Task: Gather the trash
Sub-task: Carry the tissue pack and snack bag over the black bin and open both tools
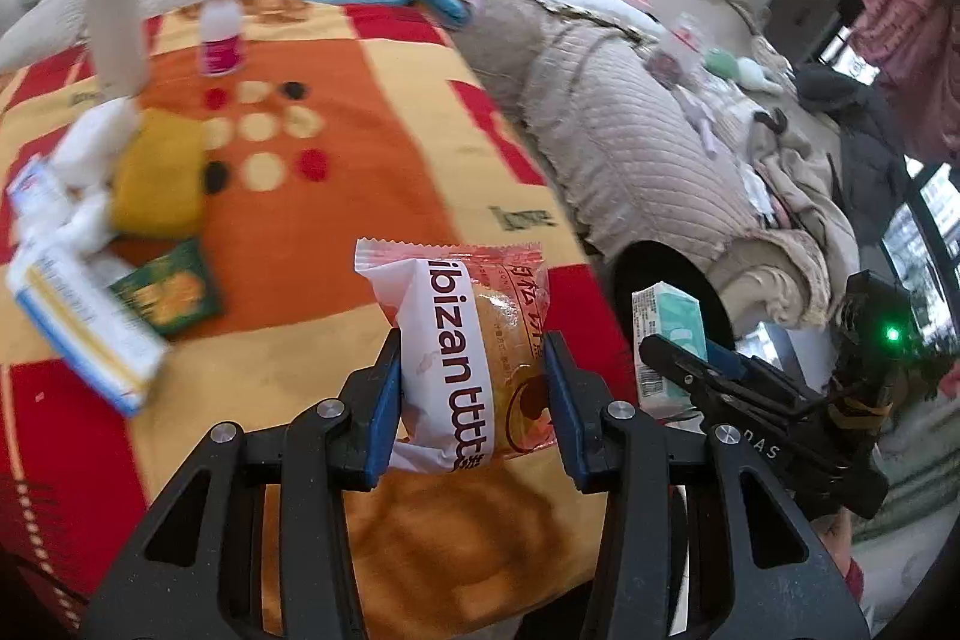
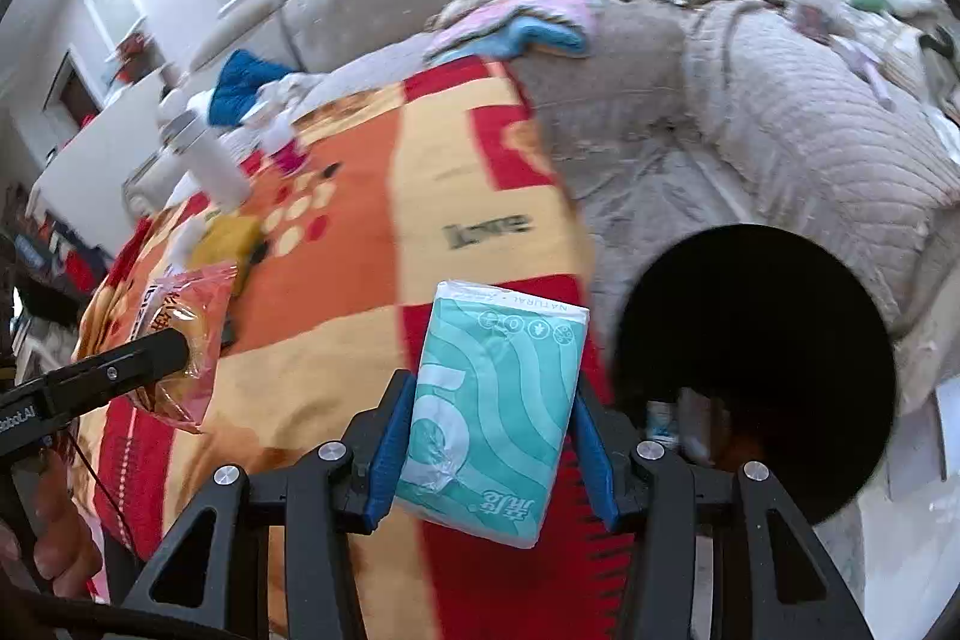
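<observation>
My left gripper point(image 1: 473, 388) is shut on a pink and white snack wrapper point(image 1: 462, 346), held above the patterned blanket point(image 1: 360, 184). The same wrapper point(image 2: 186, 340) shows at the left of the right wrist view, pinched by the left gripper point(image 2: 174, 346). My right gripper point(image 2: 492, 436) is shut on a teal tissue pack point(image 2: 498, 412); the pack point(image 1: 666, 340) and right gripper point(image 1: 690, 364) appear at the right of the left wrist view. A black round bin point(image 2: 756, 370) opens just right of the tissue pack, with a few items inside it. The bin point(image 1: 654, 268) is partly hidden behind the pack.
On the blanket lie a white and blue box point(image 1: 84, 328), a green packet point(image 1: 168, 292), a yellow cloth point(image 1: 159, 178), white tissues point(image 1: 90, 148), a small pink bottle point(image 1: 221, 22) and a tall white tube point(image 1: 114, 22). A quilted beige sofa point(image 1: 630, 130) with clutter runs behind the bin.
</observation>
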`<state>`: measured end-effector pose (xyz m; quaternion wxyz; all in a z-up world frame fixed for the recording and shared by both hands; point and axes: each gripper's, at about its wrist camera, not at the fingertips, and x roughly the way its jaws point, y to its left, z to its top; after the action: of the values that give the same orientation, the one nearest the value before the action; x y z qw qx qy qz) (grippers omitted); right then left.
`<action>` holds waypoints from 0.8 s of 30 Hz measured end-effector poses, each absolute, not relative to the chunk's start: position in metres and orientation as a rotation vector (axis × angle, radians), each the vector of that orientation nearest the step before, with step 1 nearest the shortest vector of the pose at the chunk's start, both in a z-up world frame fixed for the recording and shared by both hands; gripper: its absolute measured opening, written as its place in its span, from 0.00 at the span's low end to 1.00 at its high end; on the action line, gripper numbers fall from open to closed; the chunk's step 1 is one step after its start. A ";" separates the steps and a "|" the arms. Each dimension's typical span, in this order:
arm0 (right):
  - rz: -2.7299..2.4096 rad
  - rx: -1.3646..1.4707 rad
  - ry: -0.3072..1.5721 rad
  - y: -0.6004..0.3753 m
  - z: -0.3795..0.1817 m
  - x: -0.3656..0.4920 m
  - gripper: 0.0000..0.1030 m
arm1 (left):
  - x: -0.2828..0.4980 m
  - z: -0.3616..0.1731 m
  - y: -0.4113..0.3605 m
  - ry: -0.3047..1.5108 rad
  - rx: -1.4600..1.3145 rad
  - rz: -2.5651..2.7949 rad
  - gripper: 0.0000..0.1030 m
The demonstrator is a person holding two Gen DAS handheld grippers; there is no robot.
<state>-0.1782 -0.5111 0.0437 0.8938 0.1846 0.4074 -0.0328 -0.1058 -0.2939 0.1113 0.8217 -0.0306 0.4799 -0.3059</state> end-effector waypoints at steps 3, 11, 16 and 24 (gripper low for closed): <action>-0.117 0.420 0.840 -0.538 0.039 -0.191 0.47 | -0.107 0.109 -0.320 1.034 -0.054 -0.699 0.40; -0.199 0.509 0.844 -0.590 0.022 -0.207 0.47 | -0.102 0.089 -0.381 1.100 -0.030 -0.769 0.40; -0.227 0.539 0.838 -0.610 0.015 -0.208 0.47 | -0.106 0.082 -0.417 1.119 -0.003 -0.815 0.40; -0.262 0.575 0.831 -0.629 0.003 -0.208 0.52 | -0.105 0.073 -0.451 1.108 -0.024 -0.883 0.40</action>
<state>-0.2079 -0.6293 0.0033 0.8669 0.2744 0.3969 -0.1252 -0.1046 -0.4509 0.0727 0.7592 -0.0111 0.5089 -0.4055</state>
